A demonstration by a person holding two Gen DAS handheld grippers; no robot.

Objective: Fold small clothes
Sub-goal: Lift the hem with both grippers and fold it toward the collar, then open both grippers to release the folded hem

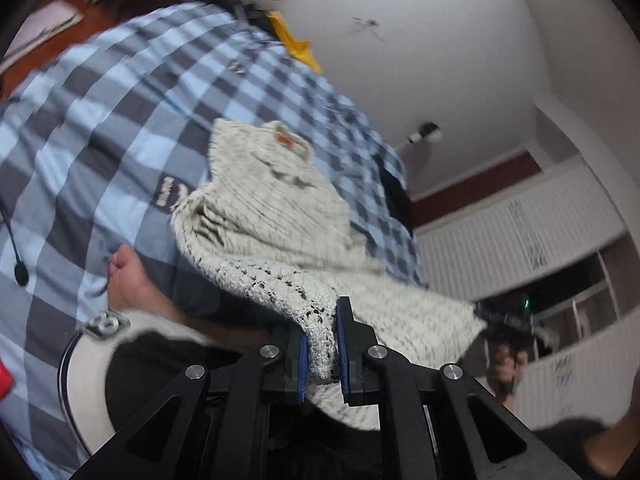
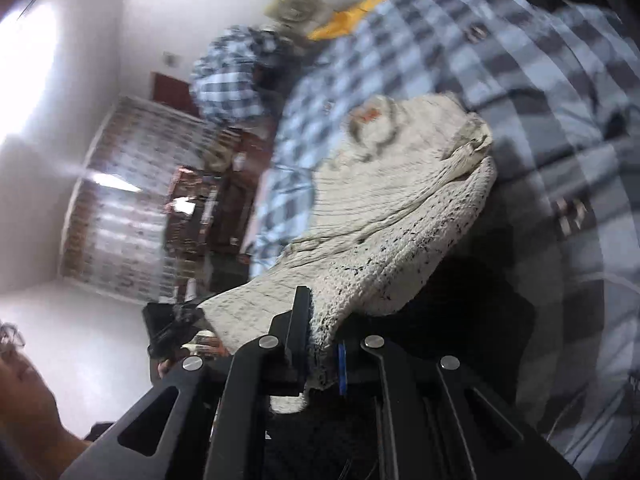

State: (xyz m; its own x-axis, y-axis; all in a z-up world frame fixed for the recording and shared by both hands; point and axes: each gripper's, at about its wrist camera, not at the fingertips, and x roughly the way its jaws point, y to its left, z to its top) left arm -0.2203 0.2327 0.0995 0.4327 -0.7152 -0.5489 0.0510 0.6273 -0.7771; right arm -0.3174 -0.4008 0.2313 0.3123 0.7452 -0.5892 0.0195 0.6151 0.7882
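A small cream knit sweater point(image 1: 280, 216) with dark flecks and an orange neck label hangs in the air, stretched between both grippers. My left gripper point(image 1: 322, 320) is shut on one edge of it, the knit pinched between the blue pads. In the right wrist view the same sweater point(image 2: 392, 200) spreads away from my right gripper point(image 2: 320, 332), which is shut on another edge. The right gripper also shows in the left wrist view point(image 1: 508, 320), holding the far corner. The left gripper shows in the right wrist view point(image 2: 176, 328) at the other corner. Both views are tilted and blurred.
A blue and grey checked bedspread point(image 1: 100, 120) lies behind the sweater, also in the right wrist view point(image 2: 540, 60). A yellow cloth point(image 1: 296, 44) lies at its far edge. White walls, a curtained window point(image 2: 120, 200) and dark wooden furniture point(image 2: 208, 208) surround it. The person's bare arm point(image 1: 132, 284) is close by.
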